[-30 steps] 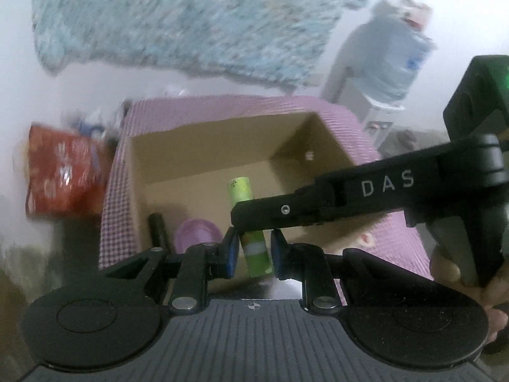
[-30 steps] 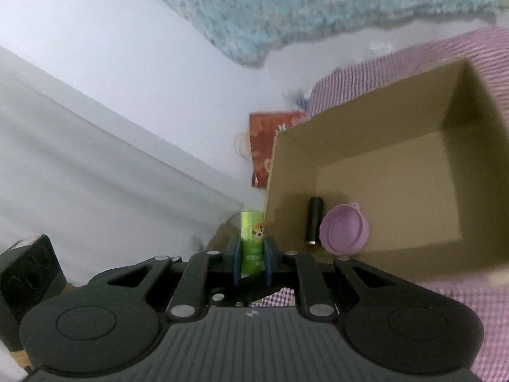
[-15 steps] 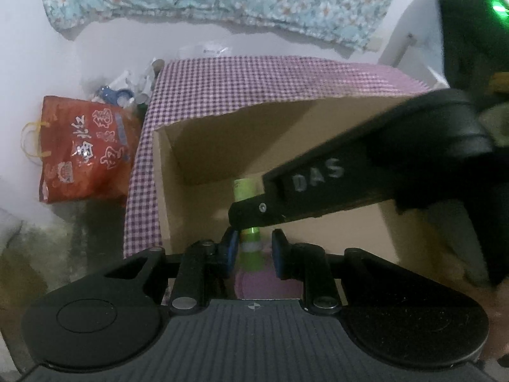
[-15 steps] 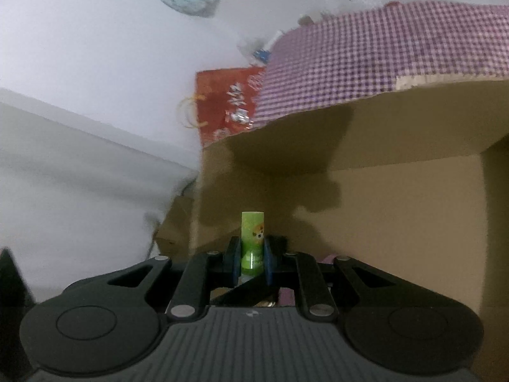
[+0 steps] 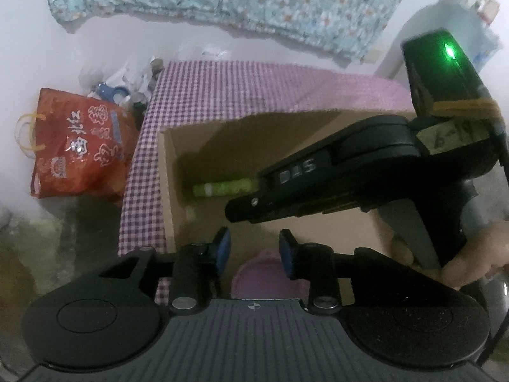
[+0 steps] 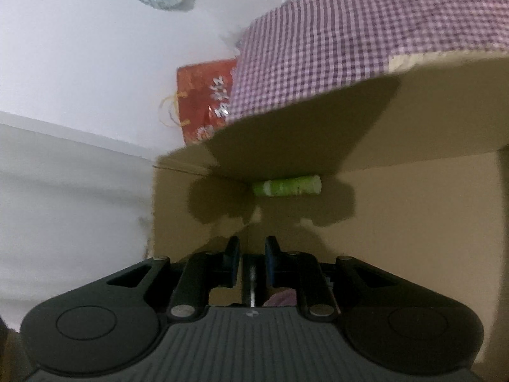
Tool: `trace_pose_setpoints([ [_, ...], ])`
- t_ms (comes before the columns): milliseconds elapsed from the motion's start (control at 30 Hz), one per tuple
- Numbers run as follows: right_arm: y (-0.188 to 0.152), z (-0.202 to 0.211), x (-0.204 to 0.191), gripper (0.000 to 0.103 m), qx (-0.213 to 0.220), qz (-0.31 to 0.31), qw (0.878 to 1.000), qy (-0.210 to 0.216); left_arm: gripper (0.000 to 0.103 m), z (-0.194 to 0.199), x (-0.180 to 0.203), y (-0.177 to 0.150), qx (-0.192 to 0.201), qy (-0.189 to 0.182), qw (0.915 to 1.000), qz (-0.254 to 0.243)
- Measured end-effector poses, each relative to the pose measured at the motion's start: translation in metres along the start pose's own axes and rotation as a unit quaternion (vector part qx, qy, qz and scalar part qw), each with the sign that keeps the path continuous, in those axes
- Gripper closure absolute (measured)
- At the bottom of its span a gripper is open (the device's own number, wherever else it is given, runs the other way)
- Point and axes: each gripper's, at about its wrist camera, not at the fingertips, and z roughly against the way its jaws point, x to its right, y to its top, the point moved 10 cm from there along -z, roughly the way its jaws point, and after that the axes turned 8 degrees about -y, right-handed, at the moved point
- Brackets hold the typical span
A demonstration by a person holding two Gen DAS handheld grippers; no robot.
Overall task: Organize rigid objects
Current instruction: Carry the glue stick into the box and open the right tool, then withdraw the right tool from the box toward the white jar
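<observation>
the green tube (image 5: 222,188) lies on its side on the floor of the cardboard box (image 5: 165,191), against the far wall, and neither claw has hold of it. the left gripper (image 5: 254,251) hangs over the near part of the box with its jaws opening and nothing between the blue pads (image 5: 224,248); below it sits a purple lid (image 5: 267,273). the right gripper (image 6: 251,254) reaches into the same box, its jaws parting slightly and only a narrow gap between them; no green tube is in that gap, though a dark thing low between the fingers is too dim to name. the main risk looks like crowding: the right tool crosses just above the left one, so a careless pull-out could knock the two together or catch the box wall and drag the box across the checked cloth (image 5: 254,89). the tube, being round, could also roll if the box is jolted. the red bag (image 5: 76,152) beside the table seems well clear.
</observation>
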Motion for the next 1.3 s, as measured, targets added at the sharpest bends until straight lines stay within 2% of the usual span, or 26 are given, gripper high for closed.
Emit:
trace_pose_setpoints([
  [67, -0.002, 0.018, -0.002, 0.084, 0.015, -0.004, 1.000, 0.014, 0.061, 0.015, 0.004, 0.001, 0.016, -0.008, 0.9998, 0.000],
  [167, -0.008, 0.053, -0.005, 0.083, 0.040, -0.010, 0.998, 0.037, 0.056, 0.045, 0.010, 0.000, 0.044, -0.020, 0.9988, -0.001],
  [400, -0.040, 0.141, -0.012, 0.083, 0.107, -0.021, 0.988, 0.107, 0.050, 0.119, 0.024, -0.015, 0.111, -0.035, 0.9931, -0.004],
  [533, -0.076, 0.187, -0.008, 0.083, 0.140, -0.019, 0.981, 0.132, 0.048, 0.146, 0.037, -0.035, 0.136, -0.045, 0.9897, -0.005],
  [700, -0.131, 0.225, 0.012, 0.083, 0.178, -0.024, 0.973, 0.146, 0.047, 0.156, 0.052, -0.067, 0.139, -0.060, 0.9885, -0.001],
  [800, -0.162, 0.235, 0.032, 0.081, 0.200, -0.029, 0.970, 0.134, 0.045, 0.143, 0.060, -0.093, 0.119, -0.066, 0.9906, -0.002],
  [867, -0.184, 0.231, 0.052, 0.074, 0.209, -0.040, 0.970, 0.114, 0.045, 0.127, 0.068, -0.114, 0.088, -0.079, 0.9929, -0.003],
  [1033, -0.228, 0.200, 0.104, 0.073, 0.188, -0.083, 0.978, 0.048, 0.045, 0.071, 0.085, -0.156, 0.004, -0.086, 0.9961, -0.018],
  [1200, -0.245, 0.159, 0.129, 0.073, 0.156, -0.112, 0.981, 0.019, 0.045, 0.025, 0.099, -0.175, -0.048, -0.083, 0.9945, -0.043],
  [1300, -0.244, 0.143, 0.133, 0.073, 0.152, -0.107, 0.983, 0.000, 0.045, 0.007, 0.108, -0.177, -0.054, -0.103, 0.9923, -0.043],
])
